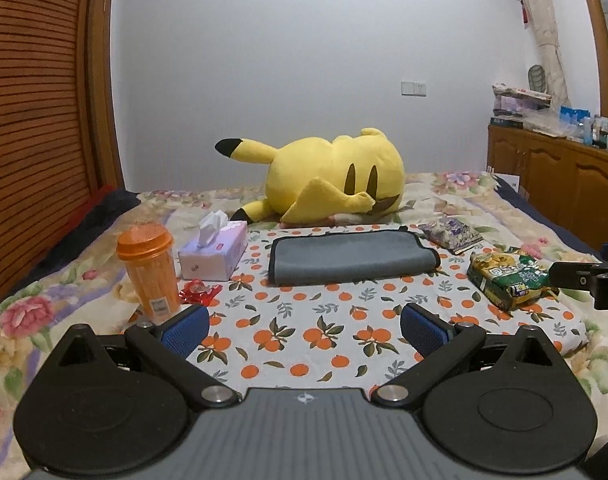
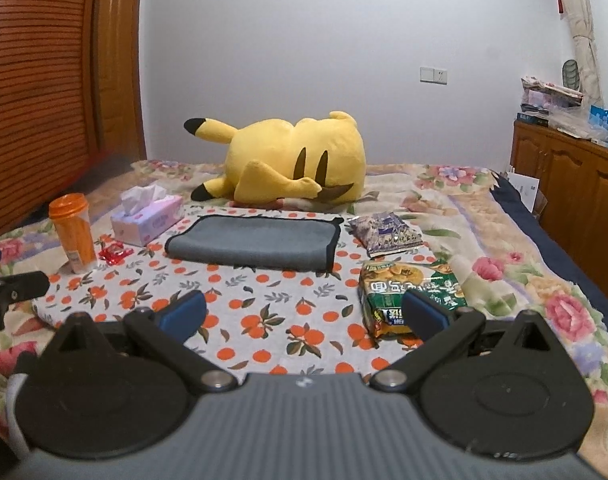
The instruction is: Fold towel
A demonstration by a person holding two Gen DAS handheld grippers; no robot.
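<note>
Left wrist view: left gripper (image 1: 304,330) spread wide, empty, above cloth (image 1: 304,344). Right gripper (image 2: 304,316) likewise spread, empty. Towel (image 1: 350,256) lay folded on cloth, between tissue box (image 1: 214,254) and snack bags (image 1: 510,280).

Ahead of the open jaws, the folded grey towel (image 1: 350,258) lies on the orange-print cloth (image 1: 304,344), the yellow plush toy (image 1: 328,178) behind it.

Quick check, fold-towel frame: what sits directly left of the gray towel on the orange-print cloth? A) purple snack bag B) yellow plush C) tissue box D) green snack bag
C: the tissue box sits just left of the gray towel; both snack bags lie to the towel's right and the plush lies behind it.
</note>
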